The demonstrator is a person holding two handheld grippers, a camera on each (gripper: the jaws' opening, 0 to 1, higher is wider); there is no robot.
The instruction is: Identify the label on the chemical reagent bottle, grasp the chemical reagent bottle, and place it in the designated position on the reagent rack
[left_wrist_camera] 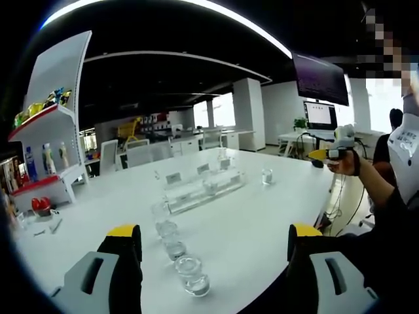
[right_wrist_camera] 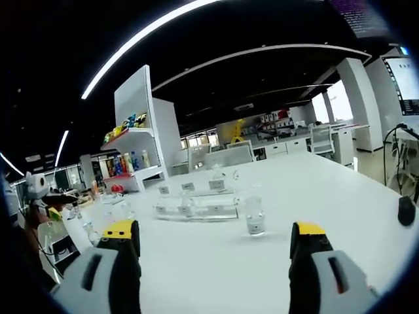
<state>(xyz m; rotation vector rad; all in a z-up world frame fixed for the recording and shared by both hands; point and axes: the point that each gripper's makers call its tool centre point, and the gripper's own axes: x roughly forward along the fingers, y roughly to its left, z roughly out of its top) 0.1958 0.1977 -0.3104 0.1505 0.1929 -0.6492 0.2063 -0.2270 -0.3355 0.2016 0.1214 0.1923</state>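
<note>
- Your left gripper [left_wrist_camera: 213, 261] has its jaws spread wide and holds nothing; the right gripper [right_wrist_camera: 215, 258] is likewise spread and empty.
- In the left gripper view, a row of clear reagent bottles [left_wrist_camera: 175, 250] stands on the white table [left_wrist_camera: 262, 222], between your jaws and the clear reagent rack [left_wrist_camera: 203, 190] further off.
- In the right gripper view, one lone bottle [right_wrist_camera: 255, 223] stands just in front of the rack [right_wrist_camera: 196, 208], near its right end.
- The bottles are clear glass on a pale top, so you risk misjudging their outline and clipping one over.
- The row is tightly spaced: reaching for one with jaws this wide could knock its neighbour.
- Labels are too small to read from here, so a wrong slot is likely if you grasp before checking.
- The table edge [left_wrist_camera: 324, 203] runs close on the right of the left gripper view; the middle of the top is open for moving.
</note>
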